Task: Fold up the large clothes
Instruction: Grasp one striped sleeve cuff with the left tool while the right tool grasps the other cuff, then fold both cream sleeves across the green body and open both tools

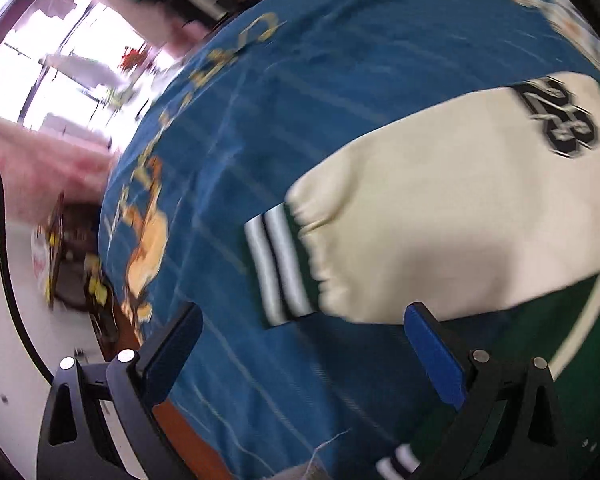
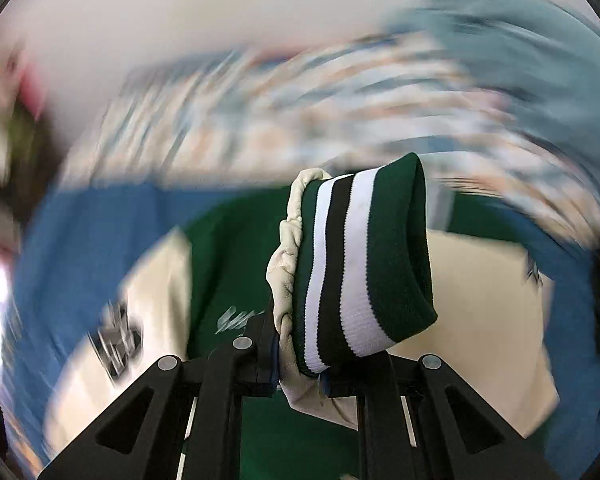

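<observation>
Right now: right gripper (image 2: 300, 376) clamped on sleeve cuff (image 2: 360, 264), left gripper (image 1: 300, 356) spread wide, gripping nothing.
Green-and-cream jacket (image 1: 460, 216) lay flat on blue blanket (image 1: 300, 100); its other striped cuff (image 1: 280, 268) sat just ahead of the left gripper.

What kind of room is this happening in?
Probably a bedroom or living space at home: a varsity jacket lies on a blue printed bedspread, with a bright window beyond. The view is blurred, so that is a guess.
</observation>
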### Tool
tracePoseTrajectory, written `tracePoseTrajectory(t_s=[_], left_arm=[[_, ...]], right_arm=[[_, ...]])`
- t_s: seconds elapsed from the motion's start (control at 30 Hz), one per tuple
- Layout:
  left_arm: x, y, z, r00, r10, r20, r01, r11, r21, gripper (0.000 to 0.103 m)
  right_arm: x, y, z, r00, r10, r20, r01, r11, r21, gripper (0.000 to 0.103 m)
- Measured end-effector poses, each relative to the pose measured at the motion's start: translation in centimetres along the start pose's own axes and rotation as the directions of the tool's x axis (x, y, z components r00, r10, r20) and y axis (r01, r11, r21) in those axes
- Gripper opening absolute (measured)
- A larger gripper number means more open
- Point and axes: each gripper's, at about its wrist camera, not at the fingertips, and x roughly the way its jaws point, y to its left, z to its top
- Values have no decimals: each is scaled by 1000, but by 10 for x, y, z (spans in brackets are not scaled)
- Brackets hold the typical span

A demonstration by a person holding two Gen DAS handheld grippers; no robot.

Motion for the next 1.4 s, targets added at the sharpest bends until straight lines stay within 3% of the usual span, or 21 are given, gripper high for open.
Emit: tracePoseTrajectory(t_s=[0.07, 0.1, 0.13, 0.23, 0.33, 0.37, 0.47, 0.53, 0.57, 0.63, 0.67, 0.73, 0.8, 0.9, 1.0, 1.13, 1.23, 1.27, 1.3, 1.37, 1.4], left_arm=[[9, 17, -3, 1000, -20, -20, 19, 999, -32, 103], [12, 23, -6, 999, -33, -27, 31, 998, -47, 103], [16, 30, -10, 998, -56, -40, 53, 996, -68, 103], [30, 41, -21, 978, -181, -101, 164, 974, -158, 103], [50, 42, -30, 907, -391, -157, 330, 890, -313, 102], [60, 38, -29, 870, -463, -172, 379, 849, -368, 102], [84, 31, -15, 800, -584, -138, 456, 740, -494, 102], [98, 27, 2, 799, -595, -92, 463, 705, -537, 97], [103, 25, 15, 807, -586, -66, 462, 698, -548, 80], [114, 22, 45, 864, -500, -63, 390, 743, -544, 52], [113, 24, 62, 903, -427, -44, 344, 781, -522, 23], [108, 29, 99, 941, -337, 18, 306, 827, -472, 17], [100, 42, 135, 951, -294, 96, 305, 835, -459, 16], [87, 57, 188, 940, -281, 193, 338, 841, -422, 14], [69, 66, 229, 924, -274, 268, 361, 857, -367, 13], [31, 62, 254, 904, -250, 346, 358, 885, -296, 13], [5, 56, 248, 893, -241, 380, 348, 905, -245, 12], [-7, 54, 247, 888, -231, 398, 337, 916, -219, 12], [-17, 47, 248, 884, -218, 413, 320, 927, -195, 12], [-41, 39, 244, 866, -193, 460, 285, 949, -138, 12], [-54, 31, 241, 860, -178, 479, 260, 959, -110, 12]], right_arm=[[37, 45, -31, 995, -15, -102, 4, 993, -114, 17], [74, 69, -44, 977, 7, -214, -43, 986, -164, 21], [84, 79, -54, 962, 40, -271, -86, 983, -161, 34], [75, 69, -61, 962, 116, -246, -141, 986, -86, 44], [35, 28, -75, 945, 242, -221, -234, 970, 62, 61], [20, 13, -81, 942, 262, -208, -247, 964, 97, 61], [-7, -28, -98, 944, 245, -221, -213, 964, 157, 61], [-15, -53, -111, 941, 228, -251, -181, 964, 197, 61], [-21, -58, -117, 939, 220, -262, -169, 964, 206, 61], [-26, -70, -132, 935, 192, -297, -127, 966, 226, 61], [-26, -78, -133, 930, 198, -309, -124, 962, 242, 61], [-17, -77, -136, 920, 232, -315, -143, 949, 279, 61], [-15, -69, -132, 915, 274, -296, -183, 936, 302, 61], [5, -38, -107, 908, 349, -232, -252, 896, 365, 60], [46, 1, -80, 897, 396, -197, -295, 867, 400, 26], [108, 40, -69, 857, 424, -292, -269, 852, 449, 26], [102, 52, -58, 860, 382, -339, -256, 896, 363, 27], [95, 51, -56, 863, 374, -340, -256, 904, 344, 32], [79, 47, -54, 889, 303, -344, -207, 935, 289, 39], [53, 37, -54, 936, 104, -338, -40, 981, 191, 80], [45, 34, -52, 943, 38, -331, 18, 986, 166, 82]])
